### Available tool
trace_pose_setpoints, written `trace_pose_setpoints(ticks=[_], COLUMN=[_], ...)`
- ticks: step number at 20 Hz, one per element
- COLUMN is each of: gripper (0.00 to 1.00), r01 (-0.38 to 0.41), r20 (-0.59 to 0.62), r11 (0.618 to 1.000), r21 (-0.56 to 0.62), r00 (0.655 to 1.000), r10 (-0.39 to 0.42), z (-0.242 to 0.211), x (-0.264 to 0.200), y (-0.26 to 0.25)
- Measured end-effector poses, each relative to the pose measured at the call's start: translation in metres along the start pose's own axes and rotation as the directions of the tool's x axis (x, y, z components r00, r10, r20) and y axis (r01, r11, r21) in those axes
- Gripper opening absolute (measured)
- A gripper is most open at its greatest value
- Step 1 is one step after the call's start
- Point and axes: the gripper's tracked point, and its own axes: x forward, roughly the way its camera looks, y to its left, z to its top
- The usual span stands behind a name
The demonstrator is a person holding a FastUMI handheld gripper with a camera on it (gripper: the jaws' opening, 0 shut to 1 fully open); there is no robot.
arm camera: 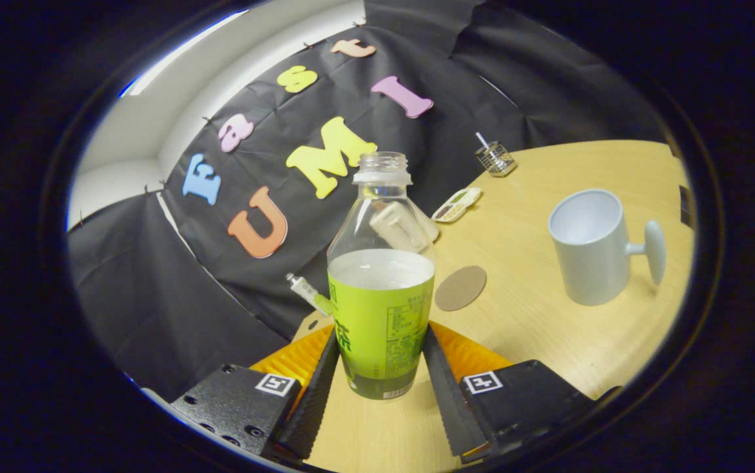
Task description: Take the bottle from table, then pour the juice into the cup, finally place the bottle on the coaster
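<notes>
Gripper view: the gripper (381, 368) is seen at lower centre, its jaws closed against both sides of the bottle (381, 309), which is held upright, uncapped, its base just above the wooden surface (535, 315). The round coaster (460, 288) is found just right of the bottle. The empty cup (589, 246) is set further right, handle turned away from the bottle.

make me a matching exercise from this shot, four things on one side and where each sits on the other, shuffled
Things:
1. bottle
2. coaster
3. cup
4. wire basket

Places:
A. far back on the table, near the booth wall
B. between the claw fingers, which press its sides
C. flat on the table, just beside the bottle
D. upright beyond the coaster, handle outward

Pairs: 1-B, 2-C, 3-D, 4-A
</notes>
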Motion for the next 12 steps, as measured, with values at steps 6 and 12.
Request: trace_pose_setpoints(ticks=[6, 12], gripper=[0.78, 0.78], r01=[-0.1, -0.185], r20=[0.025, 0.1], r11=[0.972, 0.9], r21=[0.214, 0.394], r00=[0.995, 0.982], r10=[0.097, 0.158], z=[0.008, 0.025], x=[-0.002, -0.002], y=[0.005, 0.011])
